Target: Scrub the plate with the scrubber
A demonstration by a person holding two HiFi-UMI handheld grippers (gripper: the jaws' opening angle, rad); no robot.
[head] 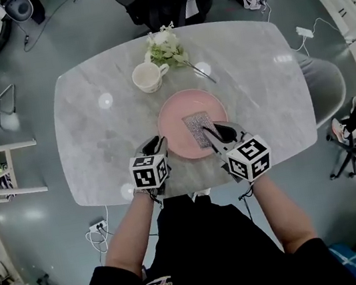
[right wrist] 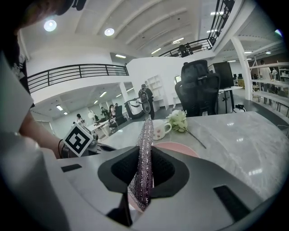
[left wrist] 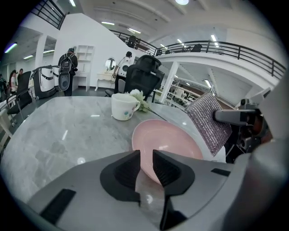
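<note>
Plate (head: pixel 175 120): pink and shallow, lying flat at the middle of the marble table (head: pixel 96 138); its surface looks bare and dry.
Scrubber (head: pixel 198 129): a silvery mesh pad over the plate, just toward 5 o'clock from its centre. It stands on edge; whether its lower edge touches the plate I cannot tell.
Right gripper (head: pixel 213 131): my jaws are closed on the scrubber's near end, and most of the pad sticks out past them. I come in over the rim at 4 o'clock.
Left gripper (head: pixel 156 143): my jaws are nearly together with a slim gap and hold nothing. They sit just beside the rim at 8 o'clock.
Step in hand (judged): bringing the pad to the plate for the first strokes.
Doing it well: I should tilt the pad so its broad face, not its edge, meets the plate. Strokes should be short, with light downward pressure. My left gripper should brace the rim so the plate cannot slide toward 2 o'clock.
Bystanders: a cup (head: pixel 147 77) at 11 o'clock and flowers (head: pixel 166 49) at 12 o'clock, both well clear of the strokes.
</note>
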